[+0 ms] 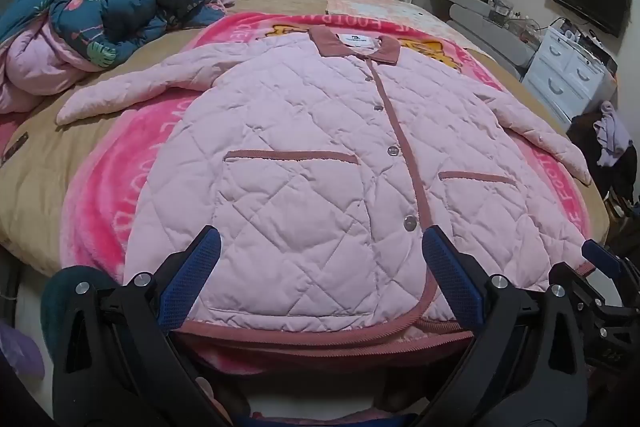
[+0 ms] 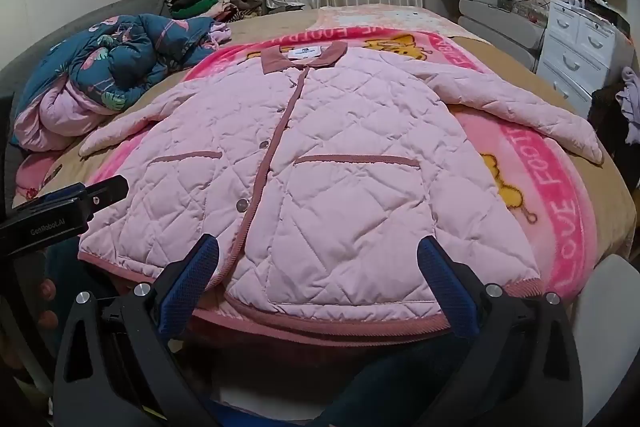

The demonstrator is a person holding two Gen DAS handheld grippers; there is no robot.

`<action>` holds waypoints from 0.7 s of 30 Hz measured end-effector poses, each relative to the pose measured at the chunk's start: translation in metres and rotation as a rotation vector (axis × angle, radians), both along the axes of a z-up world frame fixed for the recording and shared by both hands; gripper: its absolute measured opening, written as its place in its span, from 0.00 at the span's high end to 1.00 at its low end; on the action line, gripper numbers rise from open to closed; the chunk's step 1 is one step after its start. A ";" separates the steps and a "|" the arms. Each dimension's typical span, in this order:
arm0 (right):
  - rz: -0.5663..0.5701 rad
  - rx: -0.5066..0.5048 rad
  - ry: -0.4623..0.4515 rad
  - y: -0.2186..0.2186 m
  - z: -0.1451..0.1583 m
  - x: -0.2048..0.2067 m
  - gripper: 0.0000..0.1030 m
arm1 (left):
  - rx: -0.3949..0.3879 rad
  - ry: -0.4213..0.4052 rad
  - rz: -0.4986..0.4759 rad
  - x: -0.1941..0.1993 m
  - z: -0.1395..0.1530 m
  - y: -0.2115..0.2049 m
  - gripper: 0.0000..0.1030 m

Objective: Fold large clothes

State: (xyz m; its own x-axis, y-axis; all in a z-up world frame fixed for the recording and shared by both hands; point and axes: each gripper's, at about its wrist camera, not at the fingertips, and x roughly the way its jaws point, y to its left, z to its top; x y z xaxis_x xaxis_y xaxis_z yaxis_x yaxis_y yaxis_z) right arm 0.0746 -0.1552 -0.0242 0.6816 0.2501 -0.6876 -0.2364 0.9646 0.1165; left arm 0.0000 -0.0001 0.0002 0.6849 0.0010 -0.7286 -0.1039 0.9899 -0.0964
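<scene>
Left wrist view: the left claw (image 1: 320, 247) gapes wide and empty above the hem of the pink quilted jacket (image 1: 320, 155), spread flat mid-frame on a pink blanket (image 1: 120, 203).

Right wrist view: the right claw (image 2: 318, 257) is equally wide, empty, over the same hem at lower centre.

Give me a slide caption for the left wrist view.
Open left gripper poised over the hem of a pink quilted jacket spread flat on a bed.

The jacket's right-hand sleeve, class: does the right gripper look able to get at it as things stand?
Probably yes. The right gripper is open and empty, and the sleeve lies flat on the pink blanket with nothing on it.
</scene>
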 end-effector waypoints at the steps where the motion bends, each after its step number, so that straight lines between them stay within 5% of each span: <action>1: -0.001 0.000 0.001 0.000 0.000 0.000 0.04 | 0.001 0.002 0.000 0.000 0.000 0.000 0.08; 21: 0.004 -0.015 -0.013 0.006 0.004 -0.002 0.04 | -0.010 0.004 -0.007 -0.002 -0.003 -0.006 0.08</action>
State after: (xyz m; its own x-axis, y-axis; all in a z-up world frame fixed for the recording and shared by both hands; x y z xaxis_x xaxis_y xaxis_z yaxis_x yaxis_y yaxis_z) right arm 0.0722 -0.1493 -0.0198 0.6894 0.2422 -0.6828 -0.2412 0.9654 0.0989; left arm -0.0024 -0.0063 -0.0033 0.6823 -0.0110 -0.7310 -0.0973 0.9896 -0.1058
